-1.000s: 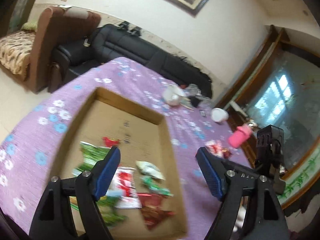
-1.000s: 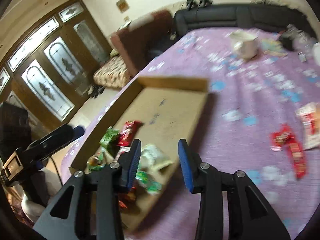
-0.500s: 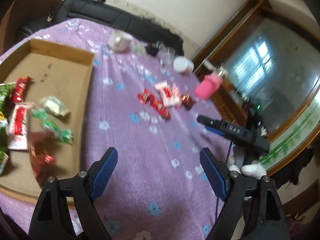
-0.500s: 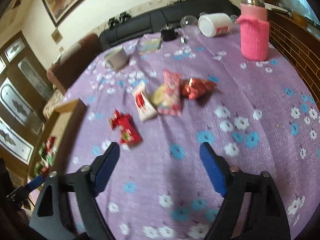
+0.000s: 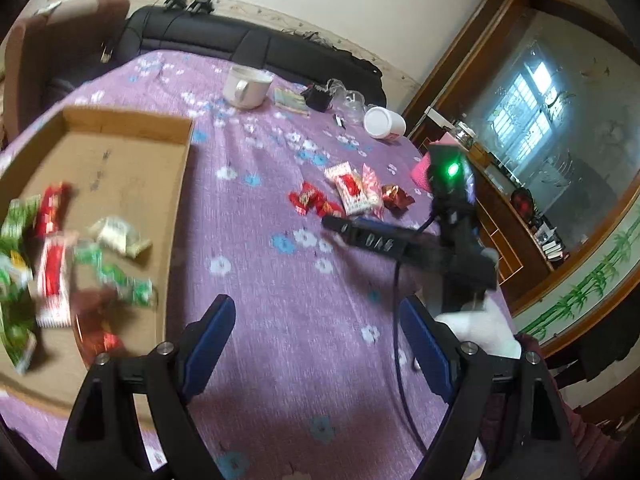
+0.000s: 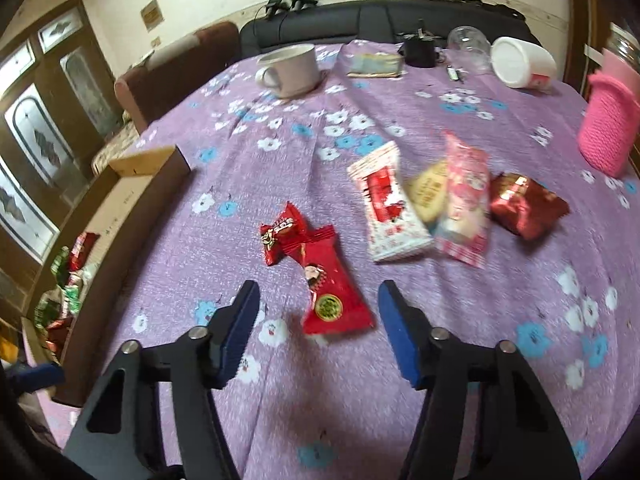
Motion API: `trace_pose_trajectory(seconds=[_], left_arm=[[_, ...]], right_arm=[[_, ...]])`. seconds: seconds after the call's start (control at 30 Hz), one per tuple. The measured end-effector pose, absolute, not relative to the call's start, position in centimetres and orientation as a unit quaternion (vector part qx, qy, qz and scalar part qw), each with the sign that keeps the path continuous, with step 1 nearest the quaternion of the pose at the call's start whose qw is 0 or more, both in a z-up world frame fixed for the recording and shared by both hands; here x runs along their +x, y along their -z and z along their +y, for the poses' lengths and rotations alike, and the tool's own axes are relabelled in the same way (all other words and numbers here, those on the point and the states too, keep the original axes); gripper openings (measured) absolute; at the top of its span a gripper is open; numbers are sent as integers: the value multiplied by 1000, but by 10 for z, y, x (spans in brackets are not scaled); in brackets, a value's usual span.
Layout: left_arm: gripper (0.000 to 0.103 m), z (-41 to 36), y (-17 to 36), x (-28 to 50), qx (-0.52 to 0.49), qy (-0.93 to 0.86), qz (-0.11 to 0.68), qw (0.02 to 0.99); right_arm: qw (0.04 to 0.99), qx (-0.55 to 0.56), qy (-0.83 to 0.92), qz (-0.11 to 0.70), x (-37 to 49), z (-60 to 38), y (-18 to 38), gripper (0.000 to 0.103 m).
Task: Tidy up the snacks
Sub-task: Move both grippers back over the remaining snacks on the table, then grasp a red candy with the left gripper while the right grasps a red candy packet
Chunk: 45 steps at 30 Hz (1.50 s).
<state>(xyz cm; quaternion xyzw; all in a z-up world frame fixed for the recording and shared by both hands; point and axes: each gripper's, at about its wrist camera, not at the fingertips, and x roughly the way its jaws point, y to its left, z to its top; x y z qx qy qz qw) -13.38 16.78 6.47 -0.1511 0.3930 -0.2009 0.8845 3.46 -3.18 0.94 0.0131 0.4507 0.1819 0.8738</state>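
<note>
Right gripper [image 6: 318,330] low over the purple floral table [image 6: 400,408], jaws wide apart and holding nothing. Just ahead, between the blue pads, a red packet [image 6: 328,280] flat on the cloth, overlapping a smaller red wrapper [image 6: 280,236] at its far end. Beyond, to the right, a loose cluster: white-and-red packet [image 6: 386,210], yellow snack [image 6: 428,192] partly tucked under a pink packet [image 6: 464,208], and a dark red foil packet [image 6: 526,206] just beside it. Further right, a pink knitted bottle sleeve [image 6: 608,124]. At the far edge, a white mug [image 6: 290,68], a tipped white jar [image 6: 522,62] and a black sofa [image 6: 384,20].

Left gripper [image 5: 316,340] above bare cloth, jaws spread wide, empty. To its left, a cardboard tray [image 5: 132,120] with green, red and white snacks [image 5: 56,256] heaped at the near end, blurred. Ahead on the right, the other gripper's body with a green light [image 5: 452,169], near the loose packets [image 5: 352,196].
</note>
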Motion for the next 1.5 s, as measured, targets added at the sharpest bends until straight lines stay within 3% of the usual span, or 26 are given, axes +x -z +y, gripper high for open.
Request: trace_pose_trajectory(seconds=[0.17,0.27,0.5,0.63,0.77,0.83,0.9,1.0,1.33,1.5], left_arm=[[84,148,-77,-99,-103,196,376,900],[84,136,-72,-68,-89,191,383,899],[84,100,-48,-16,-21,181,420,889],[80,67,-29,5,61,181,435,880],[75,62,-22,21,63,181,435,880],[67,64,-18,29,45,186,448,873],[42,62,-12,32,51,182,453,871],[20,54,-9,28,88,174,450,871],[20,97,-38,-1,13,181,428,886],[20,148,-64,-25,-40,171,407,896]], right_arm=[[878,8,-183,443,37,-32,-5,32],[877,19,-181,444,38,-37,-4,28],[877,58,-148,453,33,-70,-11,28],[874,93,-143,456,35,-89,-12,28],[868,105,-142,463,39,-94,-7,28],[865,107,-146,468,40,-94,-4,27],[867,101,-147,466,40,-91,-4,27],[865,100,-156,467,39,-87,-4,27],[851,138,-234,448,33,-78,-10,27],[853,147,-261,428,26,-72,-17,21]])
